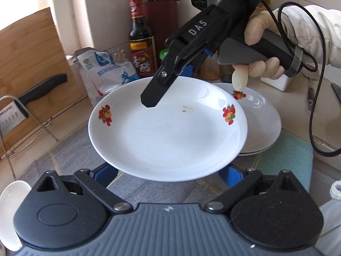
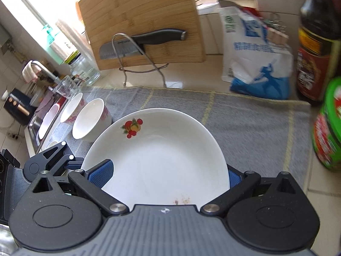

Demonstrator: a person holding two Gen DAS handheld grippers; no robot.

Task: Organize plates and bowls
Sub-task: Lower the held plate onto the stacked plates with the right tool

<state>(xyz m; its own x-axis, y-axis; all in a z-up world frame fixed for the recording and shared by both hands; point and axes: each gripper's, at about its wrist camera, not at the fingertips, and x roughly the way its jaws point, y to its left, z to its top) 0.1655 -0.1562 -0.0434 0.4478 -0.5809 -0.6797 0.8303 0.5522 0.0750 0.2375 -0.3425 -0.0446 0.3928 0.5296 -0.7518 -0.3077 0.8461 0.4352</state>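
Holding opposite edges, both grippers carry one white plate (image 1: 168, 132) above the grey mat (image 1: 70, 155). The left gripper (image 1: 168, 173) has its blue pads (image 1: 231, 175) spread wide at the plate's near rim. The right gripper (image 2: 170, 176) is also spread wide across the far rim; whether its pads actually press the plate cannot be told. Behind, a second plate (image 1: 264, 119) rests on the mat's far edge. Two bowls (image 2: 91, 119) stand on the mat near the sink, beside a glass jar (image 2: 85, 68).
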